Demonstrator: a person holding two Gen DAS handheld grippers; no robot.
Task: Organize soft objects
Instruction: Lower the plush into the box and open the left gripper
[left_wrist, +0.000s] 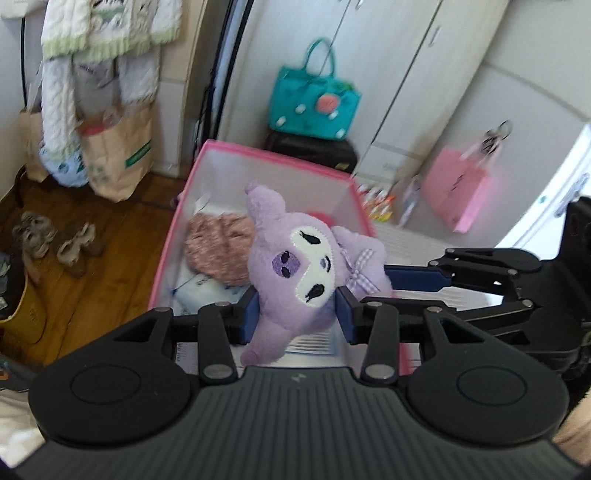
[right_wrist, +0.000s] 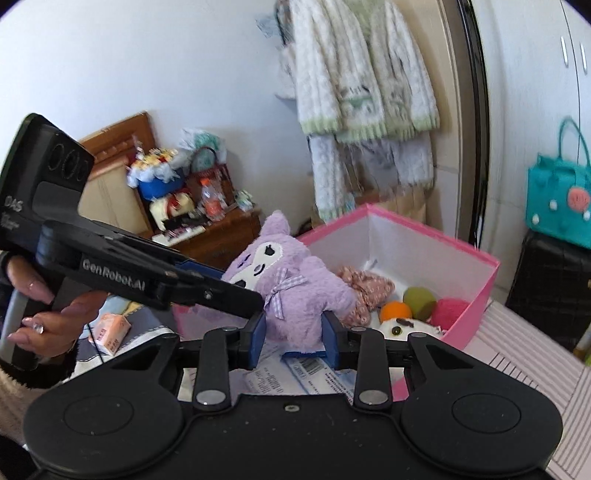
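Both fingers (left_wrist: 297, 314) (right_wrist: 293, 341) clamped on purple plush (left_wrist: 291, 266) | carry level over pink box (left_wrist: 229, 147) | part both together.

"GenRobot.AI" is printed in pale letters along the black side of the left gripper (right_wrist: 258, 301), which is seen reaching in from the left of the right gripper (right_wrist: 293, 338). On the dark housing behind it, "DAS" can be read, with a second line below that is too blurred to make out. A barcode and rows of small print are seen on a white and blue packet (right_wrist: 295, 373) lying directly under the right gripper, but none of it is legible. A green band on a paper bag (left_wrist: 118, 155), far left of the left gripper, carries lettering that cannot be read.
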